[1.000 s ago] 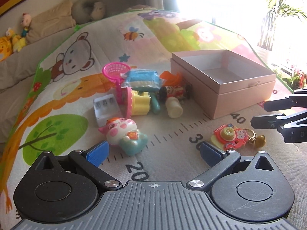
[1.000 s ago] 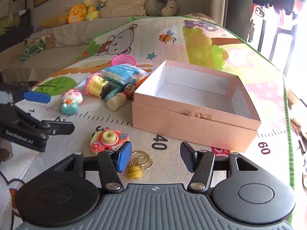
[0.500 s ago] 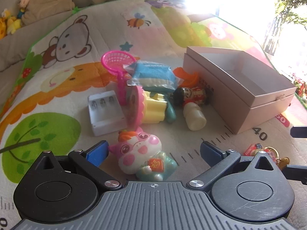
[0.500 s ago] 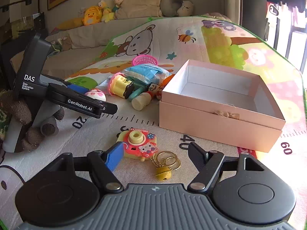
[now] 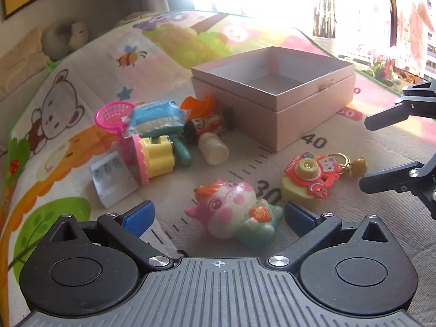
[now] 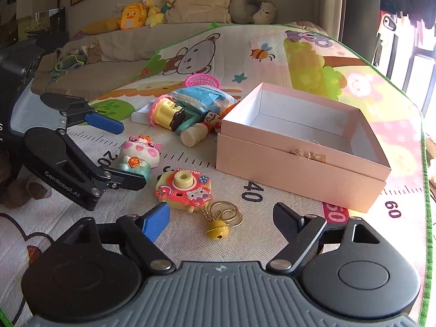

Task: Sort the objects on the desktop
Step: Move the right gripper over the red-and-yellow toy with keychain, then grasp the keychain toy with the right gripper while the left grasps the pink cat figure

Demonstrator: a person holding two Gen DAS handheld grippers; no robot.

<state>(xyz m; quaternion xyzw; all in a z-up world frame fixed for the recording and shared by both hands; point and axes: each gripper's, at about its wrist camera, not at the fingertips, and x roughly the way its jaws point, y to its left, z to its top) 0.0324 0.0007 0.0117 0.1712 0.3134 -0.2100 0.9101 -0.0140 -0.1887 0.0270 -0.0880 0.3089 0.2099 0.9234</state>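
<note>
Left gripper basically straddling the pink-and-white plastic cat figurine

Both sets of jaws wide open, empty; right gripper sits nearer the red-and-yellow toy camera keychain.

Pink box stands open above; toy heap crowds its left.

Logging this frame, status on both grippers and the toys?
Left gripper open, straddling cat toy. Right gripper open, empty, near camera keychain. Pink box empty, path clear.

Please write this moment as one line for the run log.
left gripper: open, around cat figurine | right gripper: open, near camera keychain | pink box: empty
</note>
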